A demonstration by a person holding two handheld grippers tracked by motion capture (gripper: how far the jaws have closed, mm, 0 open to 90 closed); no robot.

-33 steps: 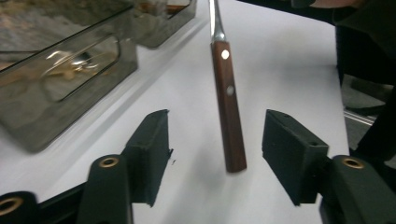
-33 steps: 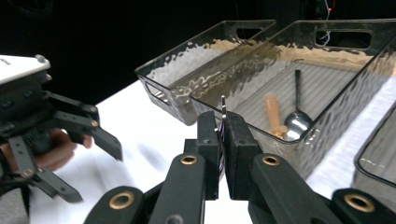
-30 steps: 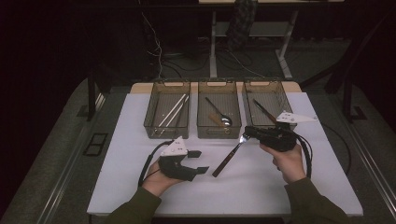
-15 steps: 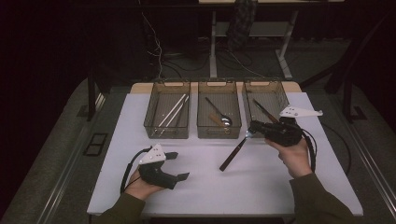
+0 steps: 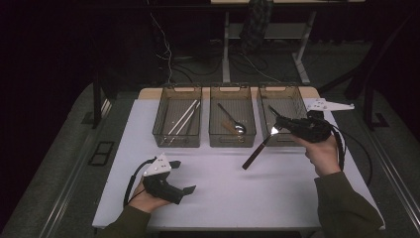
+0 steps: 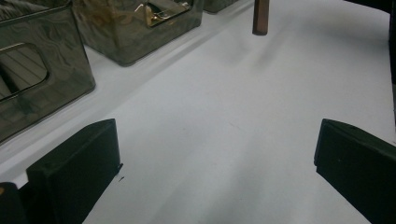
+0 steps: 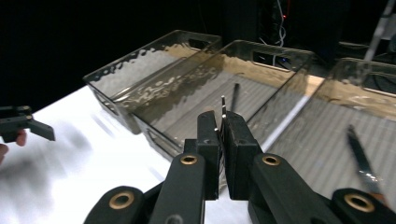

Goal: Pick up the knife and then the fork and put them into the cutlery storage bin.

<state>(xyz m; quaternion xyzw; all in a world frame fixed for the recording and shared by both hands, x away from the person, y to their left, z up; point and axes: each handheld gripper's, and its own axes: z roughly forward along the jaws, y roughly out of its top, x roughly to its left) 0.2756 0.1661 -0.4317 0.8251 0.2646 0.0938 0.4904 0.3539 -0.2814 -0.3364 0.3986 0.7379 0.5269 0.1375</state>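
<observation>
My right gripper [image 5: 275, 127] hovers at the front of the right bin [image 5: 286, 106], shut on the thin metal blade [image 7: 223, 109] of a knife. Its dark wooden handle [image 5: 255, 154] hangs down and to the left over the white table [image 5: 277, 193]. In the left gripper view the handle's end [image 6: 260, 18] shows at the top. My left gripper [image 5: 182, 176] rests low near the table's front left. Its jaws have just been opening and stand wide apart [image 6: 215, 172] with bare table between them.
Three clear bins stand in a row at the back. The left bin [image 5: 177, 121] holds pale sticks, the middle bin [image 5: 232, 119] a spoon [image 5: 236, 126], and another knife [image 7: 362, 158] lies in the right one. Cables and table legs lie beyond the far edge.
The left hand has drawn left and toward the near edge, and its jaws have spread. The right gripper has lifted the knife up and right, toward the right bin.
</observation>
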